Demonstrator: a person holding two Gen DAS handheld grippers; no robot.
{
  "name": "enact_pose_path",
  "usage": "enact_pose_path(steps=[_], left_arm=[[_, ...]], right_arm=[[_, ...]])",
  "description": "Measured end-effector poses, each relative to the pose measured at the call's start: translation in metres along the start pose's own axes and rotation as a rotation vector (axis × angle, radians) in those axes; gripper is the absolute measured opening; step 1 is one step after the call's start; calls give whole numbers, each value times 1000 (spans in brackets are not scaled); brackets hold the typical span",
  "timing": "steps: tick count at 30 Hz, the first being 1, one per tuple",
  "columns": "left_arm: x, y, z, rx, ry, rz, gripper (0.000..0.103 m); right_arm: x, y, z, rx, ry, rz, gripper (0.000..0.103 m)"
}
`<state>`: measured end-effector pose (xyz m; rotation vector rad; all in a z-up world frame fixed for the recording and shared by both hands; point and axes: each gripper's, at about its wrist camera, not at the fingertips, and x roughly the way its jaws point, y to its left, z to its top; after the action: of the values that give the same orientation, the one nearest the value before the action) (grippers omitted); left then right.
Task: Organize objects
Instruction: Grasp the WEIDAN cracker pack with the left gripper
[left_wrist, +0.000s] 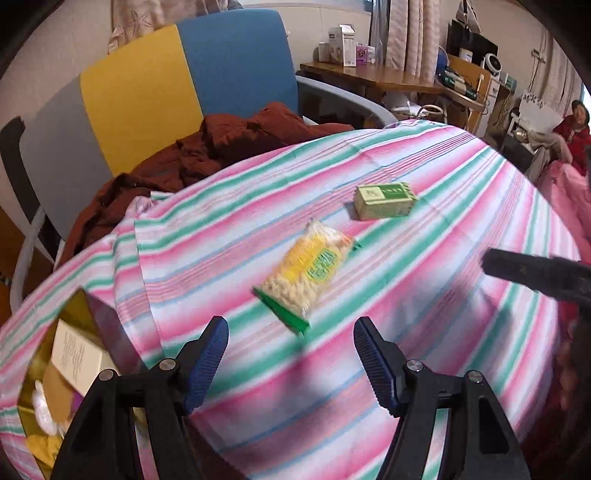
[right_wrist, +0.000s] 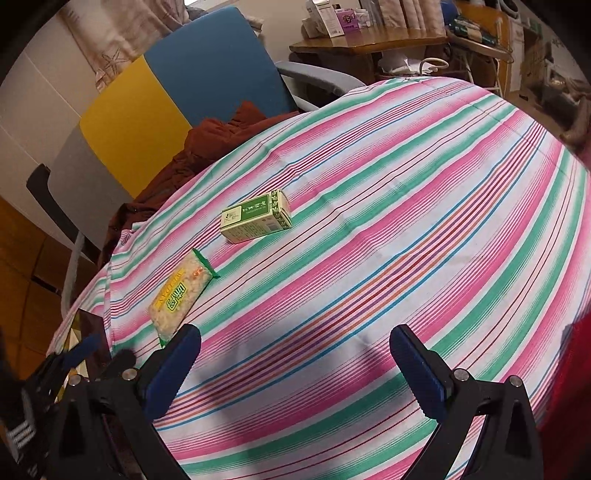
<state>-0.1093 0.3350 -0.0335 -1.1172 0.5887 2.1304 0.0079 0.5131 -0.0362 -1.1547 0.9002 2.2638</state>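
Striped cloth (right_wrist: 388, 229) covers the bench. Landmark: green box (right_wrist: 256, 216), lying flat on the cloth. Snack packet (right_wrist: 183, 295) lies flat on the near-left side of the box, close but not touching. Left gripper (left_wrist: 290, 349): jaws wide, empty, hovering just short of the packet's near end. Right gripper (right_wrist: 295, 360): jaws wide, empty, above bare cloth nearer than the box, packet just beside its left finger. Open bag (left_wrist: 62, 373) with a cream carton sits at the cloth's left edge, well apart from the box.
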Motion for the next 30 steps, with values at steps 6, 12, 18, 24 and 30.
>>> enact_pose_path(steps=[6,12,18,24,30], left_arm=[[38,-9,25,67,80,-25,72],[74,-13,41,105,122,-33,74],[96,-24,45,166,141,-41,79],[102,-6,43,32,152,-118,62],[90,-9,31,-10,161,-77,49]], right_arm=[[-2,-2,0,20,-1,22,103],[3,-2,0,24,15,24,103],[4,-4,0,29,20,18,103],[6,-5,1,29,28,14,103],[4,-9,2,40,20,15,103]])
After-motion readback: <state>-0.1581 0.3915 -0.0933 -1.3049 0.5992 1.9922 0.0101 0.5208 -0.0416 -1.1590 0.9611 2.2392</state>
